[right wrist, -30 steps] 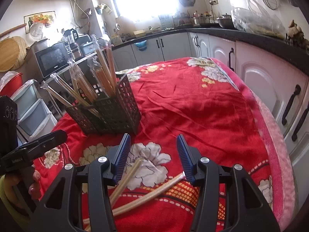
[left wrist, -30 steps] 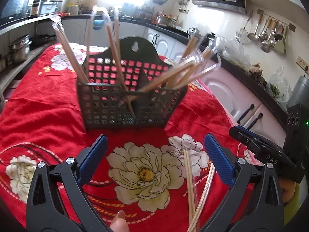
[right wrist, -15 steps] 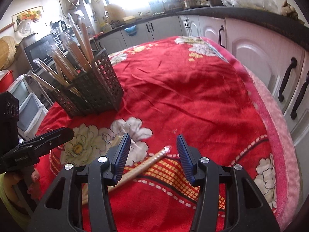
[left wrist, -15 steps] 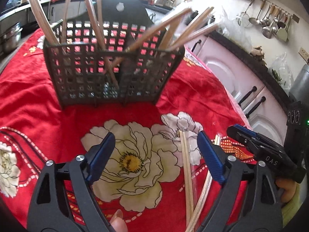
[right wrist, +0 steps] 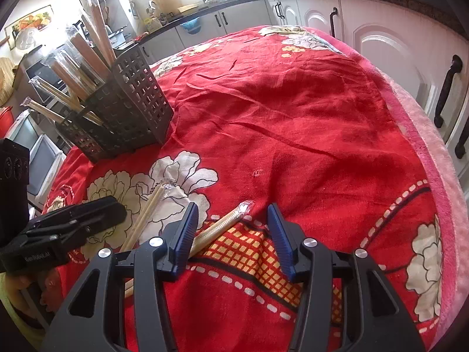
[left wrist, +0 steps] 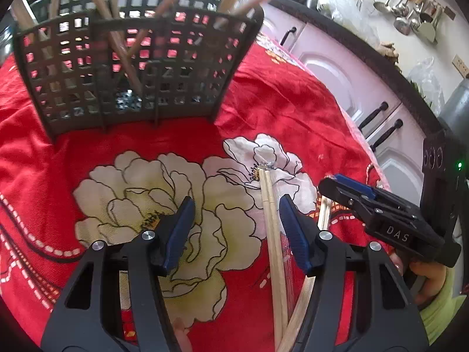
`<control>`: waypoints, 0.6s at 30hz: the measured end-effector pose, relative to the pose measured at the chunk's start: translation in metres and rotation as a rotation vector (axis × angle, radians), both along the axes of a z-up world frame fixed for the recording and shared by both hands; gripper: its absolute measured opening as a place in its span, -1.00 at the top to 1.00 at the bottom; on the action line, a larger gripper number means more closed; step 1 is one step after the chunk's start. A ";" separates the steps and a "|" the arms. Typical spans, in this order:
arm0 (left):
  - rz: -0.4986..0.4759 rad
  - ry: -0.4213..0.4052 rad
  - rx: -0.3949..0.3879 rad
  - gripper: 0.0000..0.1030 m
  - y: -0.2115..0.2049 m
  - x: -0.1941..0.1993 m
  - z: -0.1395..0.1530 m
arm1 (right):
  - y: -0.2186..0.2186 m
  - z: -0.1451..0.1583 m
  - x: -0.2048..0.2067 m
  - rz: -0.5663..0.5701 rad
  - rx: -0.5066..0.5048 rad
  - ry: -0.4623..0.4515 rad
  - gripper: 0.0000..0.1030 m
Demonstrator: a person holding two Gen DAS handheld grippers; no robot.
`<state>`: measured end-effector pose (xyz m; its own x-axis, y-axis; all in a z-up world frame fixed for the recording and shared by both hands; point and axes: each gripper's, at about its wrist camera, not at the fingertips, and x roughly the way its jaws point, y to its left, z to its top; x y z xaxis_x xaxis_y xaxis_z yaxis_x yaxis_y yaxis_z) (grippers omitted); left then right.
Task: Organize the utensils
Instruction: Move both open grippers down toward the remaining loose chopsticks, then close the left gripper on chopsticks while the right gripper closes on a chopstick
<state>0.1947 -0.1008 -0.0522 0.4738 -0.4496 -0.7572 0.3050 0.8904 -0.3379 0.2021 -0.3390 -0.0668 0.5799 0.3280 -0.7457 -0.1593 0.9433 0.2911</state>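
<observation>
Two pairs of wrapped chopsticks were seen on the red flowered cloth (right wrist: 293, 111), in front of the dark perforated plastic basket (left wrist: 132, 67). One pair (left wrist: 271, 220) lay just beside the right pad of the left gripper (left wrist: 236, 228), at its 3 o'clock; its jaws had just been closing, half open, with nothing gripped. The other pair (right wrist: 225, 224) was touching the left pad of the right gripper (right wrist: 233, 231), at 9 o'clock, not pinched. The sticks were judged light, stiff and thin, the clear wrap slippery; a hold near the middle was judged best.
</observation>
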 end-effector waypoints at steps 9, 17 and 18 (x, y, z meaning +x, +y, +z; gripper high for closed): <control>-0.044 -0.008 0.051 0.02 -0.024 0.010 -0.004 | -0.014 -0.002 0.008 -0.025 0.041 0.002 0.84; -0.092 -0.016 0.123 0.50 -0.047 0.021 -0.006 | -0.027 0.011 0.007 -0.038 0.106 -0.044 0.89; -0.097 -0.014 0.125 0.55 -0.049 0.022 -0.007 | -0.028 0.014 0.007 -0.038 0.112 -0.052 0.90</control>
